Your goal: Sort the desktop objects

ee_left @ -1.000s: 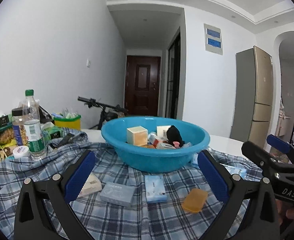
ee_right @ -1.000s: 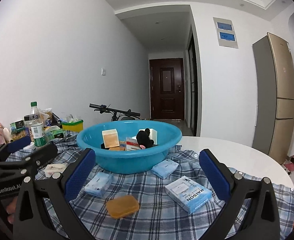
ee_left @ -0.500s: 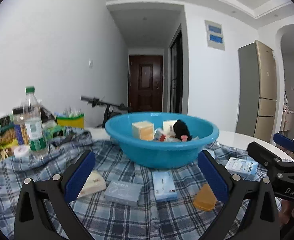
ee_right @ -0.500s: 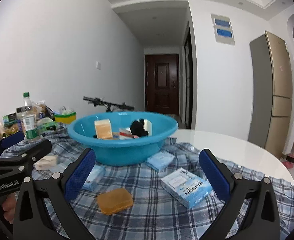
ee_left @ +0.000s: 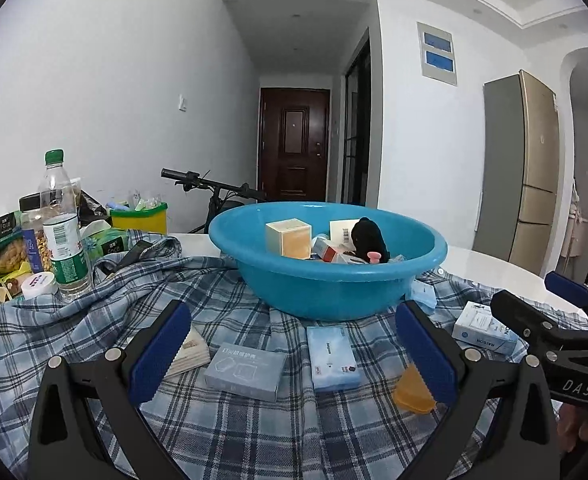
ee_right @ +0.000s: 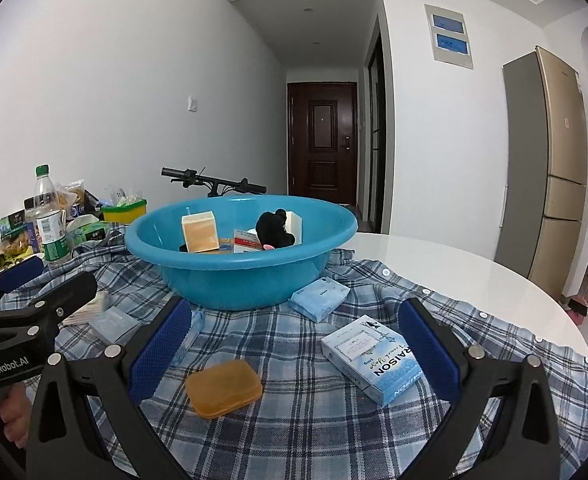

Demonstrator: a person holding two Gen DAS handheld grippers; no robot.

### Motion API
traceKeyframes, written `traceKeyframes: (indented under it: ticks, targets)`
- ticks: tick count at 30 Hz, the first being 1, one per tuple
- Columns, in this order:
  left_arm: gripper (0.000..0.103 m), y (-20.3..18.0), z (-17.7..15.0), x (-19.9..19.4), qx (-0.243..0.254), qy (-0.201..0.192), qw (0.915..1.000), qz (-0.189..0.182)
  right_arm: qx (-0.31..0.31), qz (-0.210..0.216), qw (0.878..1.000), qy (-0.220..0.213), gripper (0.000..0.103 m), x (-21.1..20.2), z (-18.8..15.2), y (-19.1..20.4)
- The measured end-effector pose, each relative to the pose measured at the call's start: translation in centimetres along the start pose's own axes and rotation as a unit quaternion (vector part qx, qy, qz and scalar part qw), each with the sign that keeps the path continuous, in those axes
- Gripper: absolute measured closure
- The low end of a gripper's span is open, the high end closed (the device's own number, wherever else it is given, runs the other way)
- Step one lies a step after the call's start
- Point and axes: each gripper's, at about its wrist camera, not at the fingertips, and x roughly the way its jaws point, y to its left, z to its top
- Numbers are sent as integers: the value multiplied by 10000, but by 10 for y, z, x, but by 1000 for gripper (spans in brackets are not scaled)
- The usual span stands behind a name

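Left gripper [ee_left: 294, 356]: wide open, empty, above the grey box [ee_left: 245, 370].
Right gripper [ee_right: 294, 354]: wide open, empty, over the amber case [ee_right: 223, 388].
Basin [ee_right: 229, 280]: just behind, partly filled.
Risk: a finger may snag the loose plaid cloth [ee_right: 314, 432] and drag neighbouring boxes.

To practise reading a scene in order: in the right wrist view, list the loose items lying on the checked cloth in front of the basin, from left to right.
Grey flat box → orange soap case → pale blue tissue pack → RAISON box.
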Motion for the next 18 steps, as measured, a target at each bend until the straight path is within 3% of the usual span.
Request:
traceKeyframes:
  ticks: [18]
  targets:
    - [0, 0, 0, 0, 12, 4, 10000, -19, 19, 1, 10000, 17, 0, -1, 0, 0]
